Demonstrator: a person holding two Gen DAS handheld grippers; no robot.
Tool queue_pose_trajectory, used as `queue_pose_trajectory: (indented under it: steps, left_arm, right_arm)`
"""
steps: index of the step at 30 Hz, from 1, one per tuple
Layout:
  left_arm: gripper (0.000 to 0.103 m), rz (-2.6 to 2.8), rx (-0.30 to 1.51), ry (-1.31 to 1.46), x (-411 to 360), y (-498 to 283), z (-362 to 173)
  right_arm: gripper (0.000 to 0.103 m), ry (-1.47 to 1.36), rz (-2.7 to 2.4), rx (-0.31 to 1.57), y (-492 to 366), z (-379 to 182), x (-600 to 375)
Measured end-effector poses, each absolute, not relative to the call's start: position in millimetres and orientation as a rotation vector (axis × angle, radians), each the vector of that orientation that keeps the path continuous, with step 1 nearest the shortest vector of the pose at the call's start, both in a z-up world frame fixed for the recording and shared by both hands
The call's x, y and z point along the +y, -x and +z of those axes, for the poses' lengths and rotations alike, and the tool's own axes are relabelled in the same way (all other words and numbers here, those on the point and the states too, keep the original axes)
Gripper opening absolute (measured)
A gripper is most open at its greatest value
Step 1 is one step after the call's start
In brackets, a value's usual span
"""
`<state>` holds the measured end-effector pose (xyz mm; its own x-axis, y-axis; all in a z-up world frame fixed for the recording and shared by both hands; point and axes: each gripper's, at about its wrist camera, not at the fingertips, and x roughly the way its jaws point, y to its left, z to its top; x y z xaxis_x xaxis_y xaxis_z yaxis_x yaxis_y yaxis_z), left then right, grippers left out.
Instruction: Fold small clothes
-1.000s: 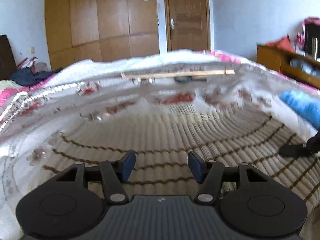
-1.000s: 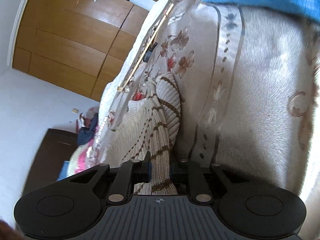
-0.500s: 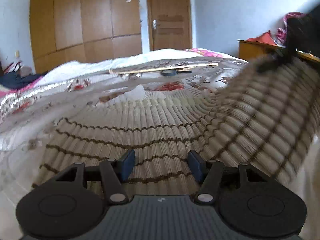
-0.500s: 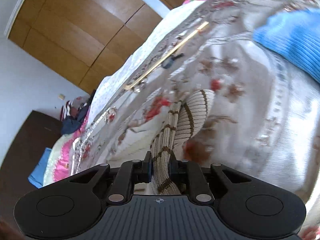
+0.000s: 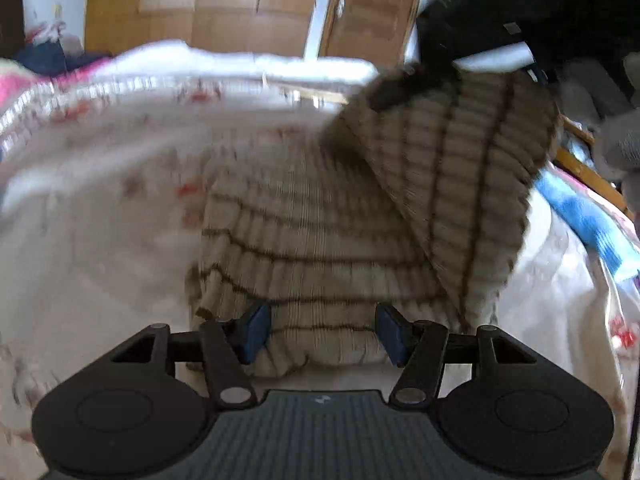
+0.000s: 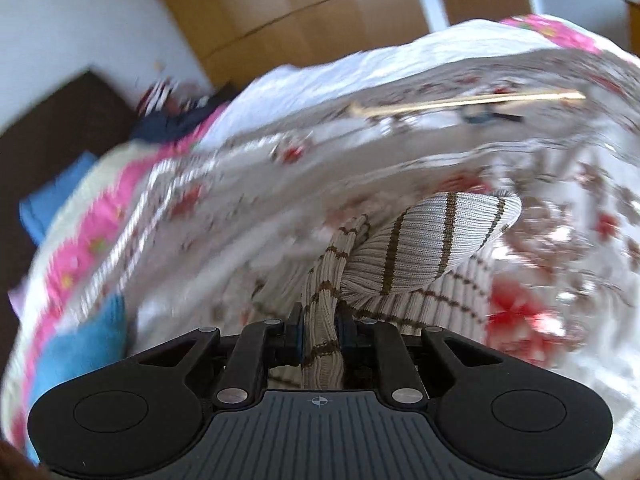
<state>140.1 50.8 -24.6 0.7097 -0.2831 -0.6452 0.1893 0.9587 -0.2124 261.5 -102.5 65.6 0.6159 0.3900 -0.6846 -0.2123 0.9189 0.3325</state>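
A cream ribbed sweater (image 5: 320, 248) with thin brown stripes lies on the floral quilt (image 5: 100, 200). My left gripper (image 5: 323, 332) stands open at the sweater's near hem, which lies between its blue pads (image 5: 256, 332) without being pressed. My right gripper (image 6: 320, 332) is shut on a bunched strip of the sweater (image 6: 420, 240), and a sleeve hangs off beyond its fingers. In the left wrist view the raised flap (image 5: 460, 168) hangs from a dark shape at the upper right and leans over the flat body.
A blue knit garment (image 5: 592, 216) lies on the bed to the right, also seen as the blue garment (image 6: 80, 344). A long wooden stick (image 6: 472, 102) rests far across the bed. A wooden cabinet (image 5: 580, 160) stands right; wardrobe doors (image 5: 240, 0) stand behind.
My right gripper has risen and swung across with the sweater's side, lifting it into a flap over the body. My left gripper has moved to the hem, still open.
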Motion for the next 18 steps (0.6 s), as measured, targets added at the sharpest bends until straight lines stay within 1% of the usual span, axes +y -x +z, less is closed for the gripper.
queue_pose_trajectory:
  steps: [6,8,9,11,14,17,18]
  left_arm:
    - [0.068,-0.295,0.756,0.207,63.3,-143.7,-22.7]
    - [0.068,-0.311,0.765,0.228,67.6,-141.8,-23.7]
    - [0.068,-0.316,0.767,0.239,70.2,-141.2,-24.1]
    - [0.068,-0.323,0.773,0.269,75.3,-141.8,-24.2]
    - [0.068,-0.331,0.779,0.313,82.2,-143.1,-24.8]
    - [0.068,-0.343,0.769,0.358,90.1,-138.4,-22.8]
    - [0.068,-0.347,0.758,0.368,92.1,-135.2,-21.4]
  right_arm:
    - [0.015,0.013,0.384,0.868,-250.4,42.7,-30.9]
    - [0.016,0.088,0.394,0.87,-246.4,35.8,-15.0]
    - [0.019,0.117,0.404,0.874,-245.3,32.5,-8.7]
    - [0.019,0.169,0.421,0.894,-244.9,27.3,-1.0]
    - [0.021,0.217,0.42,0.879,-240.1,26.2,6.3]
    - [0.022,0.205,0.43,0.89,-238.7,28.4,5.1]
    - [0.028,0.185,0.44,0.903,-239.5,30.4,3.2]
